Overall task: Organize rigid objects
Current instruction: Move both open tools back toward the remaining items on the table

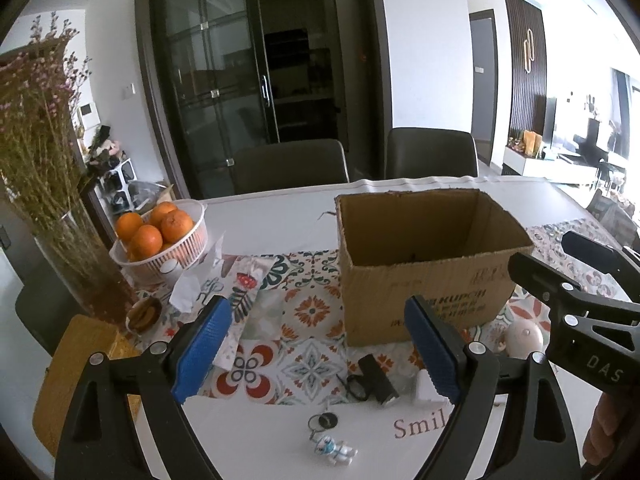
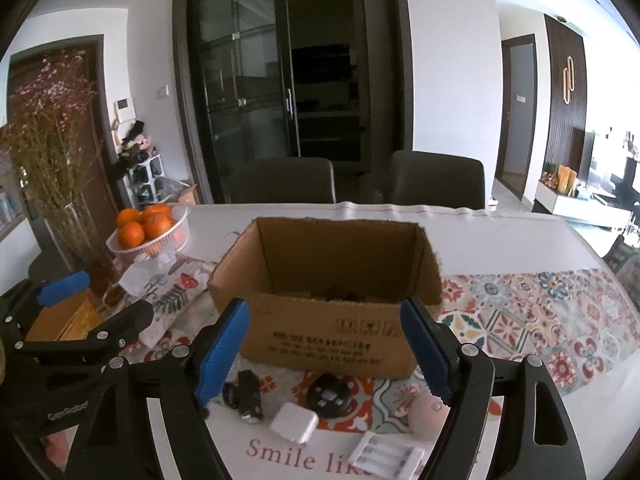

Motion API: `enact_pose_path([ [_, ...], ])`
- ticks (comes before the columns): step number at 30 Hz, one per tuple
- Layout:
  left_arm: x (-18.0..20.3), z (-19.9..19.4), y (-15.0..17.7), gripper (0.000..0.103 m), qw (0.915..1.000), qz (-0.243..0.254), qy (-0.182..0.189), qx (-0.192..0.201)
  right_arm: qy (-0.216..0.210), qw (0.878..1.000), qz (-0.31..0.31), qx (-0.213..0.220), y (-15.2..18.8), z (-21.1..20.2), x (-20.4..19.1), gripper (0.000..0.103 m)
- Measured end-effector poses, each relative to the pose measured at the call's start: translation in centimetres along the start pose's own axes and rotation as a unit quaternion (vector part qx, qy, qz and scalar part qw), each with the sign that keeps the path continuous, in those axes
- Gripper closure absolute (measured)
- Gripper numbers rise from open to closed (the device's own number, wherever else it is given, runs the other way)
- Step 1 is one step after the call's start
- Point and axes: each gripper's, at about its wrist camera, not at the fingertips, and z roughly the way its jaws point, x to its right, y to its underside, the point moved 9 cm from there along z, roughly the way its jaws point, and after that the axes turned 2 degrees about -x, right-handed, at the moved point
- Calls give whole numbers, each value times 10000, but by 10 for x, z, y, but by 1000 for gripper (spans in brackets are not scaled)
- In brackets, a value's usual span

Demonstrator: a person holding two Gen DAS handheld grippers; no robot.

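An open cardboard box stands on the patterned table runner. In front of it lie small items: a black flashlight, a white charger cube, a black round plug, a white battery case, a pinkish round object and an astronaut keychain. My left gripper is open and empty above the flashlight. My right gripper is open and empty above the plug, in front of the box.
A white basket of oranges, a glass vase of dried flowers, crumpled tissue and a small dish sit at the left. A wooden board lies at the left edge. Two chairs stand behind the table.
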Motion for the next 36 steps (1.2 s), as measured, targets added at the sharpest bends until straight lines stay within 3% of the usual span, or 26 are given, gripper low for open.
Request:
enact_pose_path([
  [16, -6, -14, 49, 14, 9999, 105, -73, -6, -176, 9998, -6, -54, 41, -7, -19, 21],
  [36, -10, 4, 107, 14, 9983, -164, 138, -535, -291, 9982, -147, -495, 91, 10, -29, 21],
])
